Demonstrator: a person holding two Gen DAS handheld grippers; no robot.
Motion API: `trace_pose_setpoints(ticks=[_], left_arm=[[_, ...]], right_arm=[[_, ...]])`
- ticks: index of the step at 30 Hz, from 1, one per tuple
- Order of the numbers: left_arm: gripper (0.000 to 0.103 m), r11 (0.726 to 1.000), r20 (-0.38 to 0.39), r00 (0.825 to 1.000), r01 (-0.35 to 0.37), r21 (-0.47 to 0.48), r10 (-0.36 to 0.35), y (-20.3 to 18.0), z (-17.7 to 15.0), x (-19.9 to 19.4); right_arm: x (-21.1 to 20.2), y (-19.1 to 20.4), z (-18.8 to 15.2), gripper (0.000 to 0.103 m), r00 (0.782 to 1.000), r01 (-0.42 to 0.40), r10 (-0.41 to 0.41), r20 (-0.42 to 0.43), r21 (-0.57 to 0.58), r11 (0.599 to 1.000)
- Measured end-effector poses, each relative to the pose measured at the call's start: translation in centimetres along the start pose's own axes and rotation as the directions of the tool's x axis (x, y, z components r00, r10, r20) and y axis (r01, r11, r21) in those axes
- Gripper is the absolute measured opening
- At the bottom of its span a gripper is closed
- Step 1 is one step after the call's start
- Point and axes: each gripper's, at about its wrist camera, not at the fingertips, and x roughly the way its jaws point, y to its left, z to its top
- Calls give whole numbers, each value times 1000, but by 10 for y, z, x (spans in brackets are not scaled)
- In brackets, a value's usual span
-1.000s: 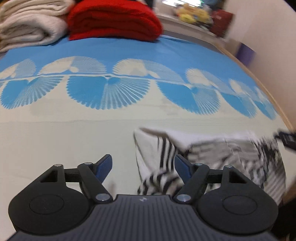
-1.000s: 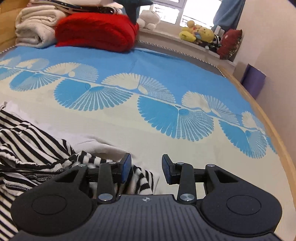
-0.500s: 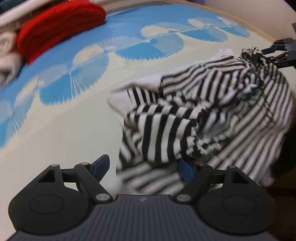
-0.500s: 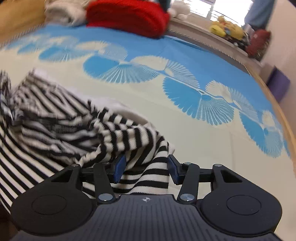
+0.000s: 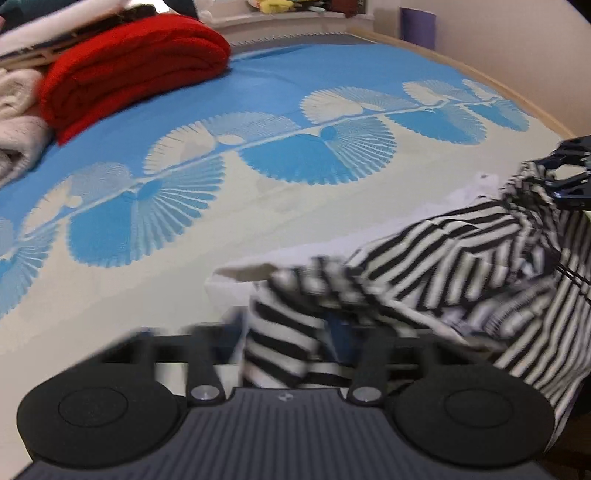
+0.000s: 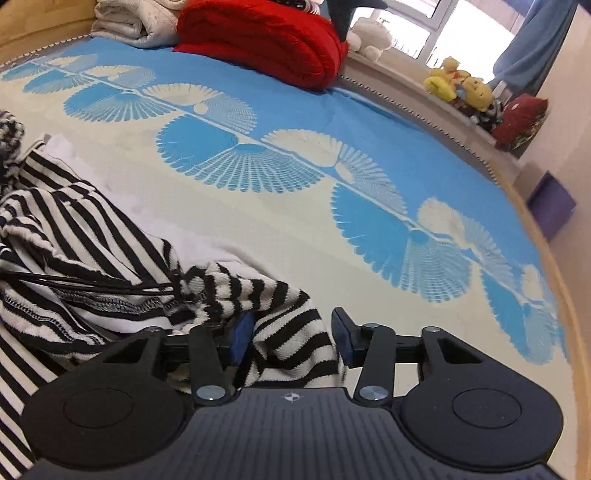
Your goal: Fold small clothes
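A black-and-white striped garment (image 5: 461, 251) lies crumpled on the blue and cream bed cover (image 5: 184, 295). My left gripper (image 5: 288, 328) is blurred, its jaws closing with a bunch of the striped cloth filling the gap between them. In the right wrist view the same garment (image 6: 92, 240) spreads to the left, and a striped fold sits between the blue pads of my right gripper (image 6: 291, 338), whose jaws are also closing. The left wrist view shows the right gripper (image 5: 554, 173) at the far right edge with cloth drawn up to it.
A folded red blanket (image 6: 258, 37) and white blankets (image 6: 125, 22) are stacked at the head of the bed. Plush toys (image 6: 458, 85) line the windowsill. A purple box (image 6: 550, 203) stands beyond the wooden bed edge (image 6: 569, 332).
My left gripper moved down onto the garment and its wide jaws came together on a bunch of cloth. The right jaws narrowed on the striped fold after widening briefly.
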Motion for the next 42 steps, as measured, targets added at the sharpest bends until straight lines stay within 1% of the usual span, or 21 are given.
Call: trace_pose_setpoints(ticks=[1,3,5,7,8,9,10,13,15,18,20,21,23,25,27,29,30,33,36,41,42], left_arm=[[8,1000,4,1000,-3,-13,3,4,0,-2],[6,995,66,998,-12,-101,19,22,3,-16],[3,955,157,988,38,-293,9,54,8,-33],[3,877,209,977,67,-475,38,81,6,-38],[3,846,184,981,51,-530,56,88,5,-31],[3,843,137,988,18,-538,66,87,7,-22],[3,861,77,993,-38,-507,89,82,11,-11],[3,898,3,992,-115,-424,129,68,21,9],[2,879,35,986,-130,-460,164,73,25,7],[3,812,110,972,-110,-573,209,88,24,-4],[8,814,73,972,-146,-563,225,87,29,7],[9,822,25,979,-157,-548,204,87,30,16],[37,840,-130,988,-142,-524,87,87,29,40],[37,856,-197,979,-154,-494,62,79,25,41],[40,869,-160,984,-150,-472,83,76,25,25],[51,860,-128,991,-97,-502,37,81,18,9],[52,849,-133,991,-67,-523,-3,84,10,4],[52,830,-195,976,-31,-557,-94,87,-17,-5],[52,833,-244,957,-2,-553,-160,87,-49,-14],[52,816,-270,933,41,-577,-237,88,-90,-22],[52,810,-265,932,48,-585,-247,88,-94,-24]], right_arm=[[1,-2,1,3,1000,-30,30,1,13,999],[-2,-12,4,4,997,-80,79,22,62,995],[-19,-40,11,4,988,-112,84,129,231,967],[-34,-79,10,4,971,-157,52,234,458,875],[-36,-94,7,4,970,-140,1,245,551,823],[-33,-102,4,4,973,-116,-31,228,603,789],[-25,-106,3,4,980,-98,-34,196,628,772],[6,-91,10,4,999,9,-37,39,562,827],[16,-82,16,4,999,47,-54,-3,546,837],[3,-86,24,4,989,17,-104,109,608,793],[5,-84,28,4,983,41,-143,116,620,784],[5,-84,28,5,983,41,-143,116,620,784],[28,-79,28,12,995,78,-96,-4,616,784],[50,-76,19,14,986,65,44,-159,622,780],[47,-74,13,20,979,71,65,-192,625,778],[32,-79,13,38,985,50,65,-158,630,775],[23,-83,9,48,987,36,74,-145,637,770],[2,-93,-11,50,978,21,122,-169,663,748],[-13,-97,-41,50,949,-36,239,-204,686,727],[-39,-85,-85,50,892,-102,357,-276,648,755],[-39,-85,-85,50,892,-102,357,-276,648,755]])
